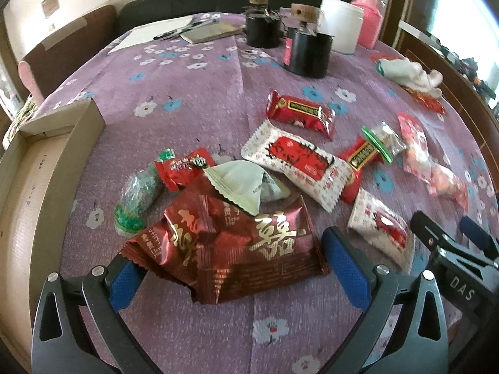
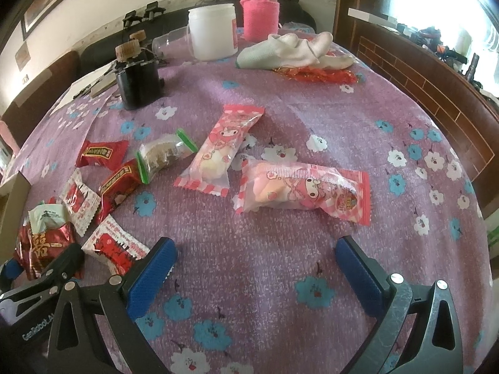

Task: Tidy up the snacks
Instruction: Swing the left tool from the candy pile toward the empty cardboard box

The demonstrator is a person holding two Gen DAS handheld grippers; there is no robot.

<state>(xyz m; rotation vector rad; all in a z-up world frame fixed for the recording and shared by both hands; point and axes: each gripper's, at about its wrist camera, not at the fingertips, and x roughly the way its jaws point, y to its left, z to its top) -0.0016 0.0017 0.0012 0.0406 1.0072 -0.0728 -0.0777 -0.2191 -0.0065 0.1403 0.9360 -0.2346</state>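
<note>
Left gripper [image 1: 230, 268], jaws apart, straddles dark red packets [image 1: 237, 243] at lower centre; right gripper [image 2: 255, 268] gapes empty. Snacks lie scattered; cardboard box [image 1: 40, 168] at left looks unfilled, sorting barely begun.

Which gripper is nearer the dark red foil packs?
Left. The left gripper is open with its fingers straddling the dark red foil packs; the right gripper is open over bare cloth, off to their right.
</note>
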